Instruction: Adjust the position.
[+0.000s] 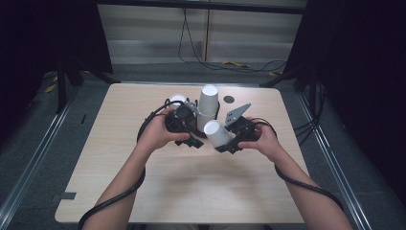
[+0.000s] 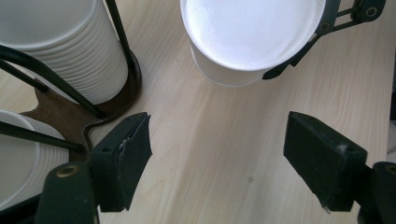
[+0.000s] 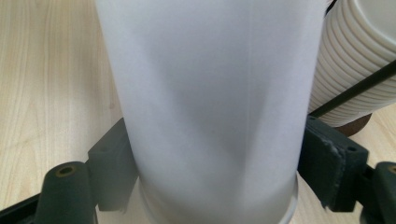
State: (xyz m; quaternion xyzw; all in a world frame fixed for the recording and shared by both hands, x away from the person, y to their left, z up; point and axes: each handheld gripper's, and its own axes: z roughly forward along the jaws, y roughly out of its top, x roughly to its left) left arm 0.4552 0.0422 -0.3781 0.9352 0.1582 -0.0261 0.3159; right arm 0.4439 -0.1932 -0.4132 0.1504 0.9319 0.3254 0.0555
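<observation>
right gripper (image 1: 229, 142) clamping 1 white cup (image 1: 216, 132), cup stacks (image 1: 207, 108) in rack (image 2: 70, 109)

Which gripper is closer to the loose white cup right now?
Right. The right gripper is shut on the loose white cup, one jaw on each side. The left gripper is open, apart from it over bare table.

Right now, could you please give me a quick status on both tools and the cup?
Left tool open, empty. Right tool shut on white paper cup, off the table. Cup stacks in rack close beside.
</observation>
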